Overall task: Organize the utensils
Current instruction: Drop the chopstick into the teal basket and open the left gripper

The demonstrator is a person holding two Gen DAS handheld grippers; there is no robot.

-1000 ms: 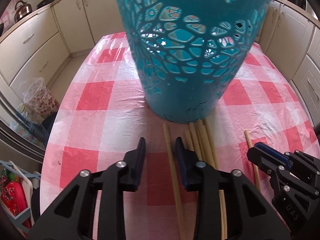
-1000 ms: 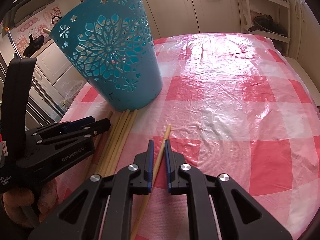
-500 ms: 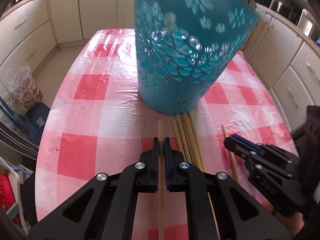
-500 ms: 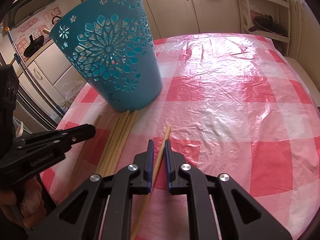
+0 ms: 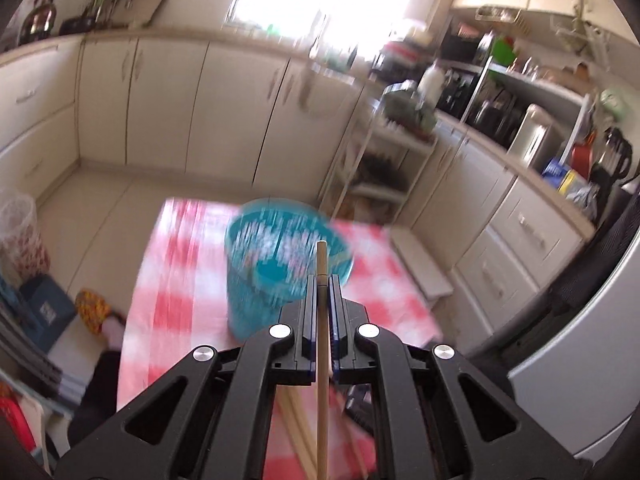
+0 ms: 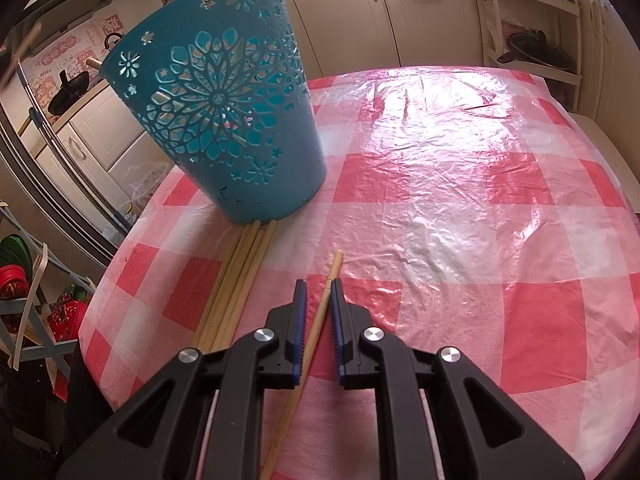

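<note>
Left wrist cam has the left gripper (image 5: 321,280) clamped on a thin wooden chopstick (image 5: 321,360) up above the blurry teal cut-out plastic basket (image 5: 280,264), and over on the right wrist cam the right gripper (image 6: 319,286) straddles another wooden chopstick (image 6: 316,332) lying on the red-checked tablecloth (image 6: 480,240), pads apparently not quite squeezing it, beside a loose bundle of chopsticks (image 6: 236,284) touching the basket's base.
</note>
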